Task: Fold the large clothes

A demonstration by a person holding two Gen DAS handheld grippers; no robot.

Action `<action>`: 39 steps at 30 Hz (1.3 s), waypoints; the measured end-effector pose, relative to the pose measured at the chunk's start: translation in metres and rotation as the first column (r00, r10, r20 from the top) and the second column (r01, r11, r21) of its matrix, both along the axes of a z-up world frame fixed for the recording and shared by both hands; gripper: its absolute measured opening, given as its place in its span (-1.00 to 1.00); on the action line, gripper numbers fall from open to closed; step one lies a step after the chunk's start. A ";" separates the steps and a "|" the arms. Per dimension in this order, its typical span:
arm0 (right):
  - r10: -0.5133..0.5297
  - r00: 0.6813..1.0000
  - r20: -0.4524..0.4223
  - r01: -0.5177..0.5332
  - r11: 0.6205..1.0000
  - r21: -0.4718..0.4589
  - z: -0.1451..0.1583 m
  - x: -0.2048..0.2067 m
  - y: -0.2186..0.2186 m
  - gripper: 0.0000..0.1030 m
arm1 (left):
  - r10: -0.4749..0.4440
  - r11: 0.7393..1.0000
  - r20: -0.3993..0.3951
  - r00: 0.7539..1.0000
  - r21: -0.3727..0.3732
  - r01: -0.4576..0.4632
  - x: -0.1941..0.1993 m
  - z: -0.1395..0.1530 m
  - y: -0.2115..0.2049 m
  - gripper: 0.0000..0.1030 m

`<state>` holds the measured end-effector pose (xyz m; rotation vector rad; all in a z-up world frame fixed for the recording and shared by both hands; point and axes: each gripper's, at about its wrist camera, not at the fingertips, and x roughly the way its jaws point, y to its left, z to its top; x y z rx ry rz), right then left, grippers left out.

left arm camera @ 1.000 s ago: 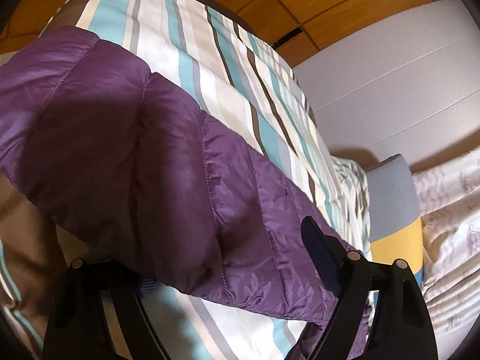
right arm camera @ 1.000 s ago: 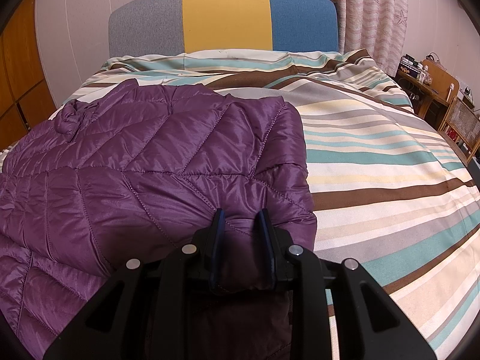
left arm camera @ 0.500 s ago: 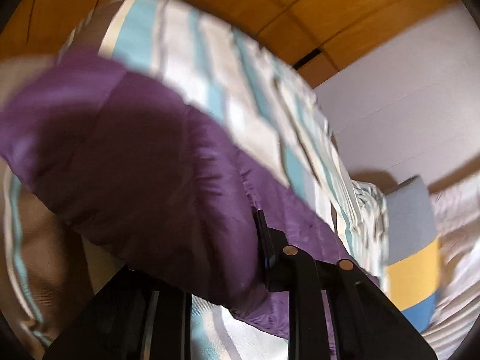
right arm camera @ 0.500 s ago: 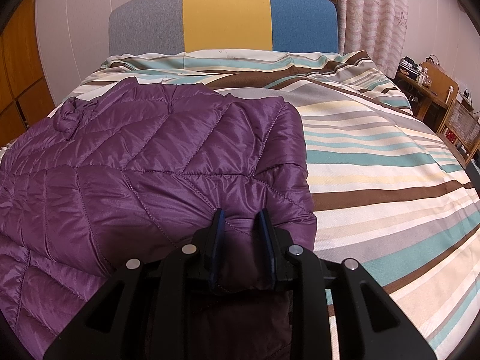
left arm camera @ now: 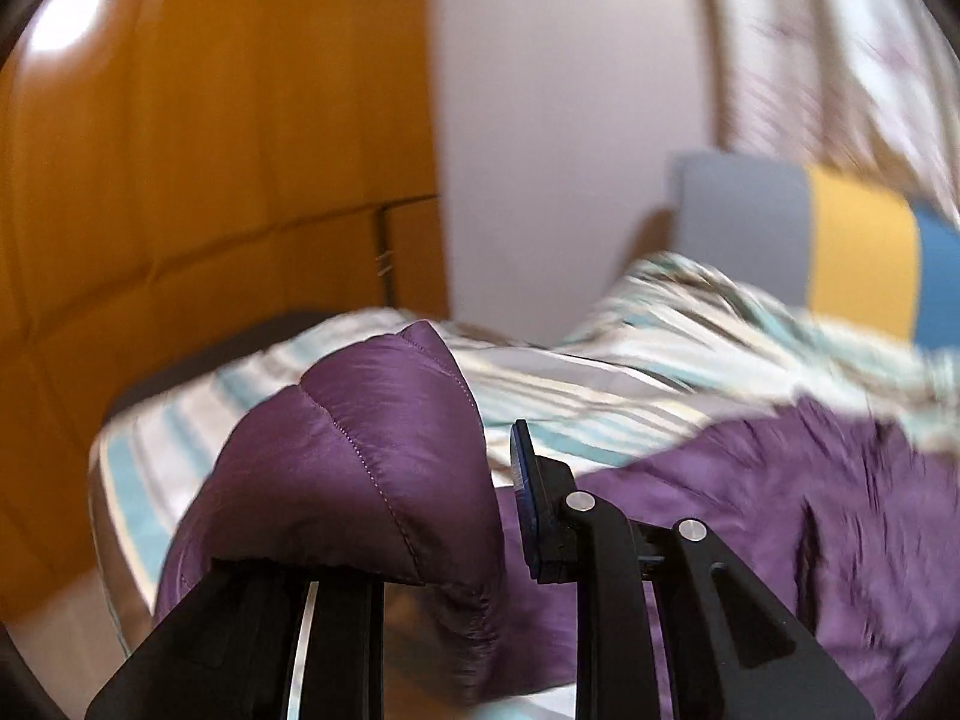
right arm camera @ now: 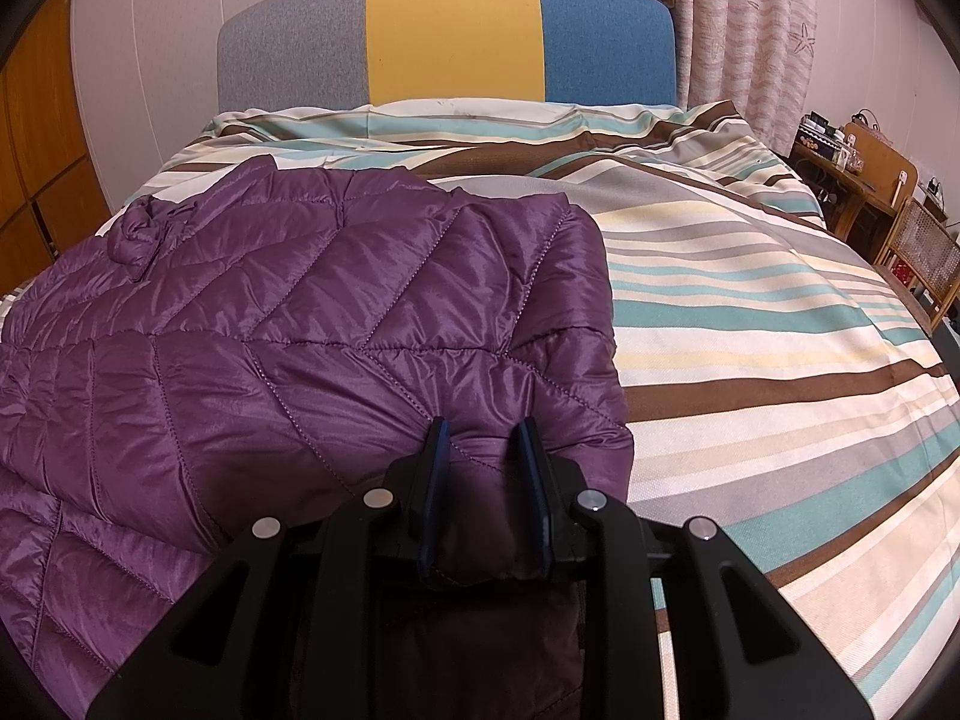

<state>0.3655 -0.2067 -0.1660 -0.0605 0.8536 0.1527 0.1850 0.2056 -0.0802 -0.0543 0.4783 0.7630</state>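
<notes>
A purple quilted puffer jacket [right arm camera: 288, 348] lies spread on the left half of a striped bed [right arm camera: 750, 312]. My right gripper [right arm camera: 483, 450] is shut on a bunched fold at the jacket's near right edge, low on the bed. In the left wrist view my left gripper [left arm camera: 420, 480] is shut on a raised purple jacket corner [left arm camera: 360, 456], which hides the left finger; the right finger [left arm camera: 528, 492] shows beside it. The rest of the jacket [left arm camera: 780, 510] lies blurred behind it.
A grey, yellow and blue headboard [right arm camera: 450, 42] stands at the far end of the bed. Orange wooden wardrobe doors [left arm camera: 210, 150] are on the left. A wooden desk with clutter and a chair [right arm camera: 870, 180] stand at the right. Curtains [right arm camera: 750, 18] hang behind.
My left gripper has closed on the jacket's edge, lifted it and swung round toward the headboard; its view is blurred by motion. My right gripper has held still on its fold.
</notes>
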 end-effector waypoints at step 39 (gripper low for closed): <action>0.003 1.000 -0.002 -0.003 1.000 0.017 0.001 0.000 -0.001 -0.54 | -0.348 0.576 0.272 0.897 -0.693 0.433 0.072 -0.075 -0.092 -0.03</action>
